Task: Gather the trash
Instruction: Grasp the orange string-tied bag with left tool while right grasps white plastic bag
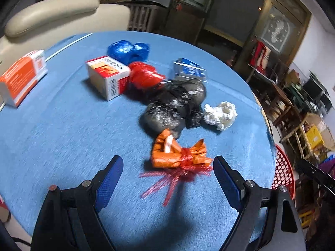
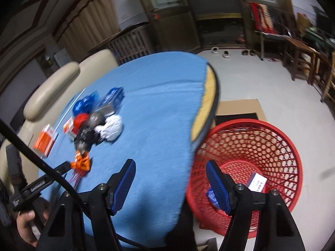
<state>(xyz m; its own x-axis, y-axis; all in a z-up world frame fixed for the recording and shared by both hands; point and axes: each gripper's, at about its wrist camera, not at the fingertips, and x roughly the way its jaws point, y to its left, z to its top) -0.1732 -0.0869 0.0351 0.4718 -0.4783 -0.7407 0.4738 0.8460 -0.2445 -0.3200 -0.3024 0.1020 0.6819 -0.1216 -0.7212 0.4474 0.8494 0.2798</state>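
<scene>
Left hand-held gripper (image 1: 167,179): open, empty | orange wrapper (image 1: 178,154): near on desk (image 1: 62,136), just beyond fingertips; likely light, crinkly, slippery, so pinch at tied waist | right hand-held gripper (image 2: 170,179): open, empty | red basket (image 2: 293,152): right, on floor; contents partly hidden, blurred.

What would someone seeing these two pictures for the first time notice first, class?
The heap of bright rubbish on the round blue-clothed table: a crumpled orange wrapper with red plastic strands lies nearest, just beyond the open left gripper, with a knotted black plastic bag behind it. Beside the table, on the floor, stands a red mesh plastic basket.
</scene>
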